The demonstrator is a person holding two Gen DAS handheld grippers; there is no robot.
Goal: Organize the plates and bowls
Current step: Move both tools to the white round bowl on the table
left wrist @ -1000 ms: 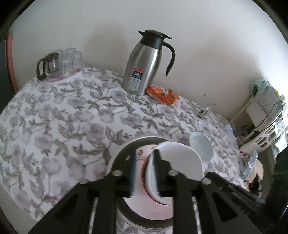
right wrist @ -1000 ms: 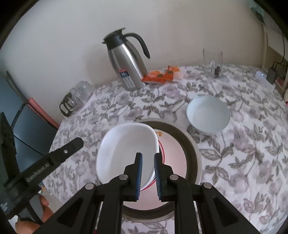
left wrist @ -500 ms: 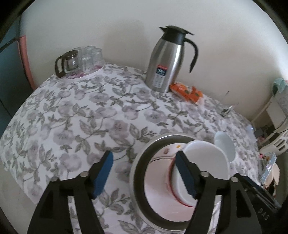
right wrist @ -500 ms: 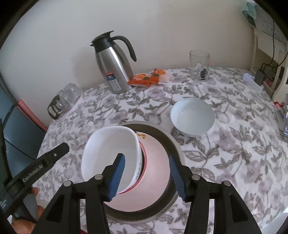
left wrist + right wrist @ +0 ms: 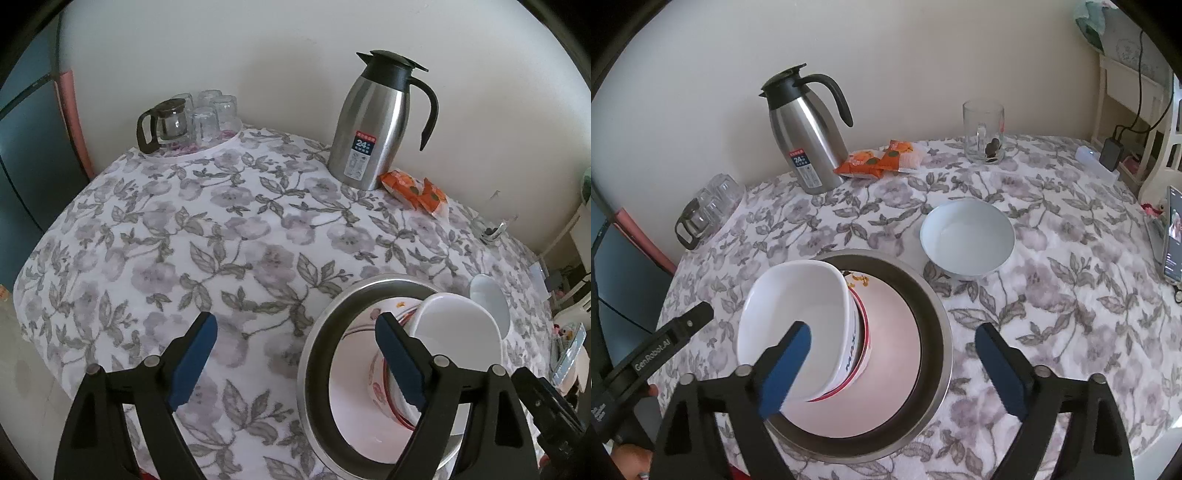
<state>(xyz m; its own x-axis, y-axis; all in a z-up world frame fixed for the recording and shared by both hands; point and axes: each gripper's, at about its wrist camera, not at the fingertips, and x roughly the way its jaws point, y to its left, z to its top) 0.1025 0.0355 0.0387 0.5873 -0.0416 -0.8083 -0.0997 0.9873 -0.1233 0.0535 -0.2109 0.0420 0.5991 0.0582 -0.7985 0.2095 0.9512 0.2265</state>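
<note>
Both grippers, clamped on the white dish (image 5: 798, 325) a sec ago, are now opening w/ nothing pinched – left gripper (image 5: 295, 363), right gripper (image 5: 892, 369) – so the dish is left tilted in the steel basin (image 5: 934, 343), nesting judged done; white bowl (image 5: 967, 242) still beside it.

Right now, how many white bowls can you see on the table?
2. One white bowl leans tilted inside the big metal bowl, resting on a plate there. The other bowl stands alone on the tablecloth, beyond the metal one. Further dishes may be hidden underneath.
</note>
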